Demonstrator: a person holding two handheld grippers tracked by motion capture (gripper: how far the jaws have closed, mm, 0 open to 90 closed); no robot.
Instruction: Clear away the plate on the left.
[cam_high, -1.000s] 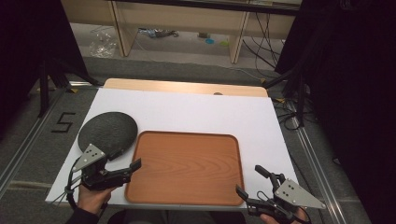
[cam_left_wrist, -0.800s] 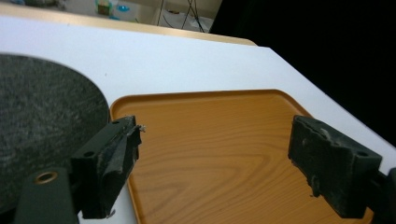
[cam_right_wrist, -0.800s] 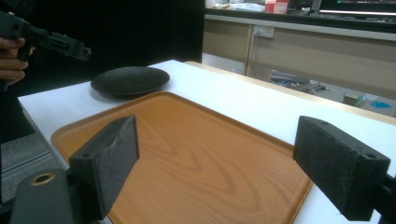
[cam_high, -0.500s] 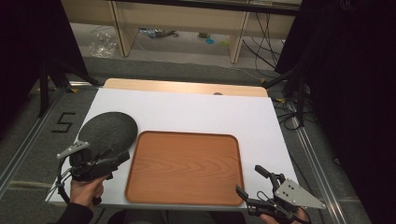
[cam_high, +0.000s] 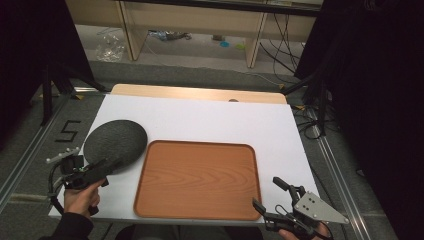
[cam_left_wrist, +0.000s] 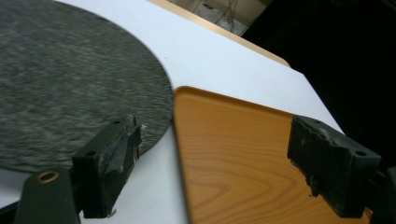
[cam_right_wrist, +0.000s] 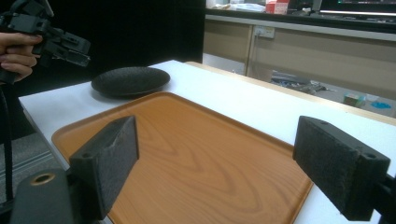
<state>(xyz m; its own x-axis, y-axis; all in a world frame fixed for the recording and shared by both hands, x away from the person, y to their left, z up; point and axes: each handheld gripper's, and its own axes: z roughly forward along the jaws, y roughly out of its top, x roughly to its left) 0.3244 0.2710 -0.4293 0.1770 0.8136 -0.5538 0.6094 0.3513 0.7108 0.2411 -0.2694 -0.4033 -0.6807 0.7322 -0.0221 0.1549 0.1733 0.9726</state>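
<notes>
A dark grey round plate (cam_high: 115, 144) lies on the white tabletop, left of a rectangular wooden tray (cam_high: 197, 180). My left gripper (cam_high: 107, 167) is held at the plate's near edge, rolled on its side and open. Between its jaws the left gripper view frames the plate's rim (cam_left_wrist: 70, 88) and the tray's left edge (cam_left_wrist: 224, 154). My right gripper (cam_high: 267, 194) hovers open at the tray's near right corner. Its view looks across the bare tray (cam_right_wrist: 187, 149) to the plate (cam_right_wrist: 130, 80) and the left gripper (cam_right_wrist: 56, 39) in a hand.
The white tabletop (cam_high: 215, 117) ends in a wooden strip (cam_high: 200, 93) at the back. Cables (cam_high: 312, 120) lie on the floor to the right. Shelving (cam_high: 200, 25) stands behind the table. A "5" mark (cam_high: 67, 131) sits on the floor at left.
My left gripper has moved left from the tray's left edge to the plate's near edge and rolled onto its side. The right gripper has stayed put.
</notes>
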